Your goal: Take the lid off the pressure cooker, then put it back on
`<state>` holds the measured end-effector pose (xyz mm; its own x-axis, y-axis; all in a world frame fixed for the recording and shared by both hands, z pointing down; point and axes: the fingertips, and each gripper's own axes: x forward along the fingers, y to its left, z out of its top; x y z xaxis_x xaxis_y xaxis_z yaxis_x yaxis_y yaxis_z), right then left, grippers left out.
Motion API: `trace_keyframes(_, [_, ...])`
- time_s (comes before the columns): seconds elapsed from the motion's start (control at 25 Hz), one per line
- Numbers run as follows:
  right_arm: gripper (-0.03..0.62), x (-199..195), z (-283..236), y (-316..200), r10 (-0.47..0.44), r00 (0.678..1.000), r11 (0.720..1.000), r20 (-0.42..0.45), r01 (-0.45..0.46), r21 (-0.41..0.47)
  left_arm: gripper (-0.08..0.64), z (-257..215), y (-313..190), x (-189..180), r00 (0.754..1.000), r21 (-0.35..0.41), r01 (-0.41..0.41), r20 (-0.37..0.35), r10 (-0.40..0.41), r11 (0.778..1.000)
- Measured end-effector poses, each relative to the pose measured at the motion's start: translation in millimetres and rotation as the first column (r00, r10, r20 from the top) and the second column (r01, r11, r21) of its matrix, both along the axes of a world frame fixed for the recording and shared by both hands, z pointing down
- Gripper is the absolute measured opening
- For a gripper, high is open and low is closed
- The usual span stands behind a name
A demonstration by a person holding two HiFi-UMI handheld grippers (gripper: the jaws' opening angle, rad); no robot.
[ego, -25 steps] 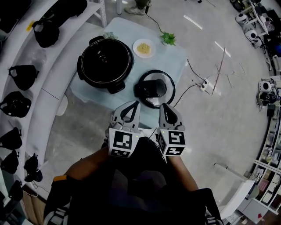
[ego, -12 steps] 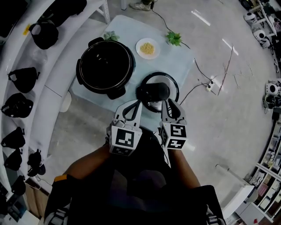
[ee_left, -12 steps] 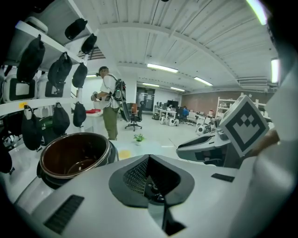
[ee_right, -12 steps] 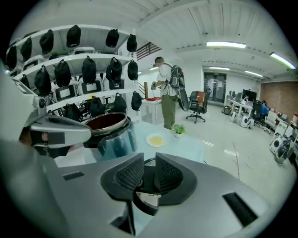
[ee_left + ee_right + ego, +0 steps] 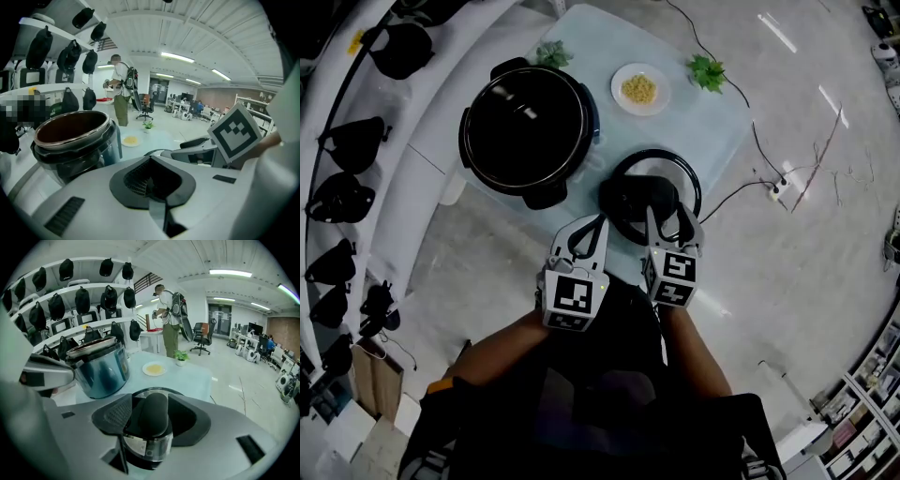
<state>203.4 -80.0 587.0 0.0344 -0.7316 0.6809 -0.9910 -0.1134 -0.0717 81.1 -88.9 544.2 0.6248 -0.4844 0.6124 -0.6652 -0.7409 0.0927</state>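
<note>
Nearest to me, the left gripper (image 5: pixel 596 221) hangs short of the worktop's (image 5: pixel 712 122) near edge with its jaws clenched on nothing. The right gripper (image 5: pixel 670 223) is over the lid (image 5: pixel 661 166). Its jaws have just been opening and now stand released either side of the black handle (image 5: pixel 152 416), with the pads not yet pressing on it. The lid lies flat on the worktop, handle up, off the pressure cooker (image 5: pixel 525 131) and just beside it on the right. The pot stands uncovered. I judge the lid stiff and fairly heavy, with a glass pane that would not survive a drop and a smooth metal rim that offers poor purchase. The handle is the only sound hold, gripped squarely across its narrow sides. Beyond are a plate (image 5: pixel 639 89) of yellow food and two small plants (image 5: pixel 708 70).
</note>
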Motion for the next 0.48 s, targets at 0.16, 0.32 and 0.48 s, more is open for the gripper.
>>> trace_keyframes(0.16, [0.283, 6.0, 28.4, -3.6, 0.008, 1.0, 1.0, 0.002, -0.007, -0.018, 0.006, 20.4, -5.8, 1.1, 1.0, -0.017, 0.015, 0.025, -0.014, 1.0])
trace_keyframes(0.32, [0.298, 6.7, 45.5, -11.8, 0.01, 1.0, 1.0, 0.012, -0.01, -0.007, 0.006, 43.1, -11.5, -2.5, 0.998, -0.026, 0.022, 0.06, -0.021, 0.999])
trace_keyframes(0.48, [0.302, 5.7, 53.8, -20.3, 0.018, 1.0, 1.0, 0.024, -0.018, 0.002, 0.006, 54.5, -13.9, 1.9, 0.998, -0.032, 0.028, 0.064, -0.026, 0.999])
